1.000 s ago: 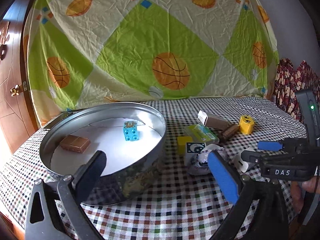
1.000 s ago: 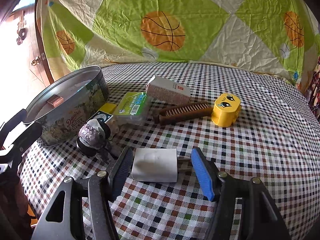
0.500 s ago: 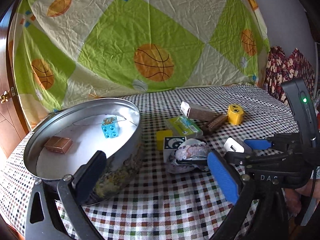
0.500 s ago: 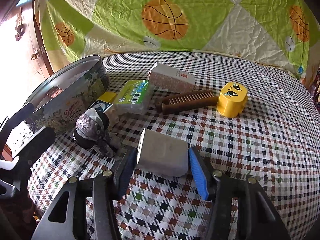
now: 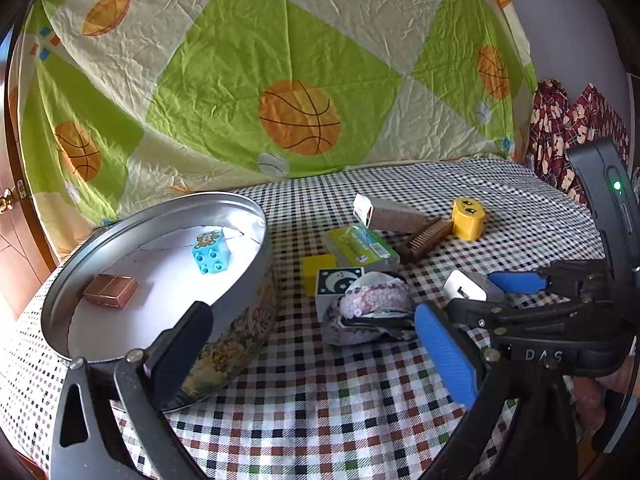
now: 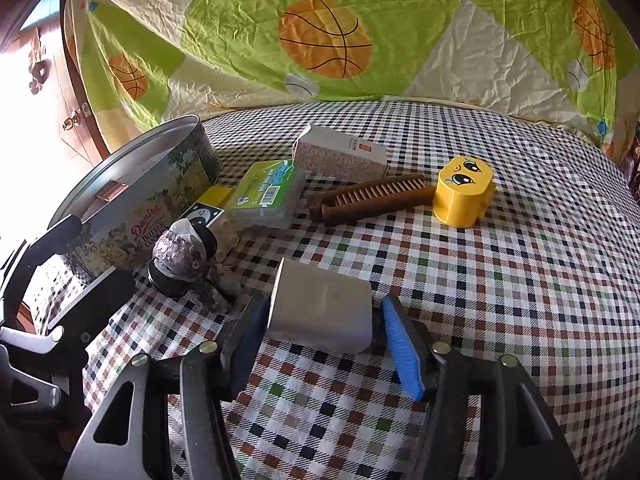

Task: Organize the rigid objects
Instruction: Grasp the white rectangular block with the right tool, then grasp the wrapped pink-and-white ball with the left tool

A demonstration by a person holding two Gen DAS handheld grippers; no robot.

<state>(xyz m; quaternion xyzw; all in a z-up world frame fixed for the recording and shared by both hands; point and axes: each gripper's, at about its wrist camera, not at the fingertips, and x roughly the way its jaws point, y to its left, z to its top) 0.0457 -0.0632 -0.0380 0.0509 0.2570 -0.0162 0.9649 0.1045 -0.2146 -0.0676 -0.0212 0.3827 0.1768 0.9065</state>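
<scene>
My right gripper [image 6: 320, 332] is shut on a white charger block [image 6: 320, 312] and holds it just above the checked cloth; the block also shows in the left wrist view [image 5: 466, 288]. My left gripper [image 5: 316, 344] is open and empty beside the round cookie tin [image 5: 240, 320]. The tin holds a blue brick [image 5: 211, 254] and a copper box [image 5: 110, 290]. On the cloth lie a yellow face block [image 6: 462, 190], a brown comb [image 6: 368, 198], a green case [image 6: 266, 194], a speckled box [image 6: 340, 154] and a sequin pouch [image 6: 180, 252].
A yellow block [image 5: 316, 272] and a moon-print cube [image 5: 338, 284] sit between tin and pouch. The tin [image 6: 132, 204] stands at the table's left. A basketball-print sheet [image 5: 300, 80] hangs behind. A wooden door [image 5: 12, 208] is at the far left.
My right gripper closed on the white charger block and lifted it, tilting it off the cloth. My left gripper drifted right, so the tin now sits further left in its view.
</scene>
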